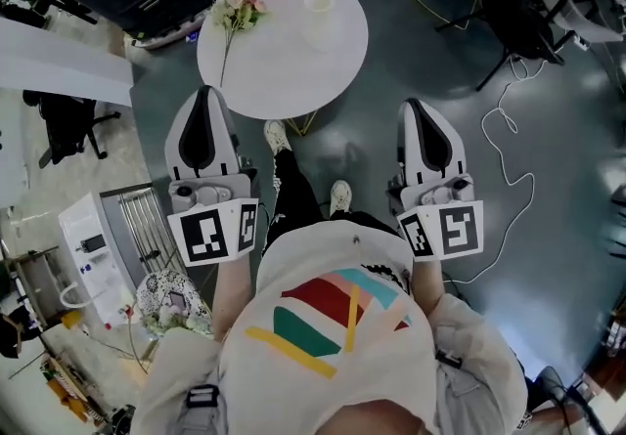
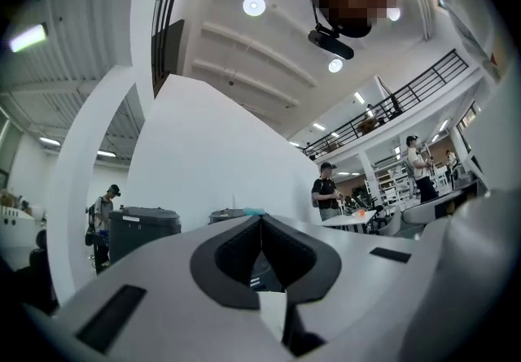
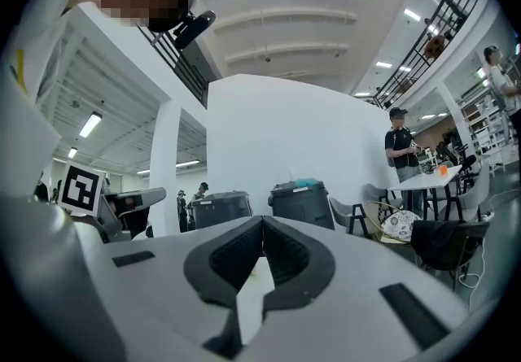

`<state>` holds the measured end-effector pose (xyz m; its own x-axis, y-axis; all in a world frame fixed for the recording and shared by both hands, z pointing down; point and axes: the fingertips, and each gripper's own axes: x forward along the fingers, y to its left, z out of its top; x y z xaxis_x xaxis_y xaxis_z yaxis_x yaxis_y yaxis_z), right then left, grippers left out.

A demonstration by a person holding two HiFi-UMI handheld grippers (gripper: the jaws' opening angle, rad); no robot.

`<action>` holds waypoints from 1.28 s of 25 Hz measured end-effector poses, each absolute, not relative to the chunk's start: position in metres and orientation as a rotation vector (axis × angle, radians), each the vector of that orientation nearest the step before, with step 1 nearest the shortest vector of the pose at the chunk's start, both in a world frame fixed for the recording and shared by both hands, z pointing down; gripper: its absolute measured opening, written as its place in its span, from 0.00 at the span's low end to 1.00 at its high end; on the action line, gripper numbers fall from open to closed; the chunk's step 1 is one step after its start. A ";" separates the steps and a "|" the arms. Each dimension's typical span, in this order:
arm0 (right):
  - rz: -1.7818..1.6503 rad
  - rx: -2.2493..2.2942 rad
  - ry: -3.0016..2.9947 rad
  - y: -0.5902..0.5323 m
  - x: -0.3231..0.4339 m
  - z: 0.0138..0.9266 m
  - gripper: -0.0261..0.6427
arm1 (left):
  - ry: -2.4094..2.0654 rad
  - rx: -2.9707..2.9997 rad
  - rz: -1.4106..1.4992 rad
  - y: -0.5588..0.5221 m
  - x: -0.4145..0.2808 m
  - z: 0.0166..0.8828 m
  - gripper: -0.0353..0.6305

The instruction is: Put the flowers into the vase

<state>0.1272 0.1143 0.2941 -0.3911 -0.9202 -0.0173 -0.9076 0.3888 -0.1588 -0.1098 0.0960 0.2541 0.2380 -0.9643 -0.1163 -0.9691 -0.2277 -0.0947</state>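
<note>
My left gripper [image 1: 206,93] is clenched, jaws pressed together with nothing between them. The right gripper [image 1: 412,106] is closed the same way and is also empty. I hold both side by side, pointing toward a round white table [image 1: 293,81]. The flowers [image 1: 238,11] lie on the table's left part, with the pink and cream blossoms at the far side. Their stem runs back toward the near edge, just ahead of the left gripper in the head view. The white vase [image 1: 320,5] stands upright to the right of the blossoms, apart from both grippers.
</note>
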 end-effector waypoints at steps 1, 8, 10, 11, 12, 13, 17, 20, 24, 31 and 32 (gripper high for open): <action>-0.195 -1.676 2.540 0.109 0.125 0.294 0.05 | 1.852 -2.358 0.054 0.087 -0.112 0.253 0.06; -0.222 -1.748 2.476 0.043 0.110 0.298 0.05 | 1.842 -2.446 0.027 0.017 -0.138 0.276 0.06; -0.215 -1.748 2.481 0.019 0.093 0.297 0.05 | 1.844 -2.457 0.033 -0.006 -0.155 0.280 0.06; -0.214 -1.752 2.486 0.005 0.084 0.296 0.05 | 1.846 -2.461 0.036 -0.018 -0.165 0.281 0.06; -0.214 -1.763 2.487 -0.008 0.074 0.294 0.05 | 1.846 -2.468 0.041 -0.031 -0.176 0.281 0.06; -0.213 -1.778 2.488 -0.022 0.066 0.291 0.05 | 1.843 -2.480 0.044 -0.045 -0.185 0.281 0.06; -0.207 -1.821 2.478 -0.071 0.035 0.268 0.05 | 1.762 -2.563 -0.033 -0.099 -0.209 0.284 0.06; -0.188 -1.863 2.469 -0.103 0.016 0.256 0.05 | 1.732 -2.604 -0.037 -0.134 -0.229 0.285 0.06; -0.175 -1.944 2.433 -0.128 0.008 0.252 0.05 | 1.733 -2.676 -0.047 -0.167 -0.247 0.298 0.06; -0.263 -1.932 2.421 -0.153 0.032 0.268 0.05 | 1.808 -2.640 -0.066 -0.193 -0.242 0.298 0.07; -0.271 -1.912 2.440 -0.158 0.032 0.269 0.05 | 1.825 -2.629 -0.076 -0.193 -0.241 0.296 0.06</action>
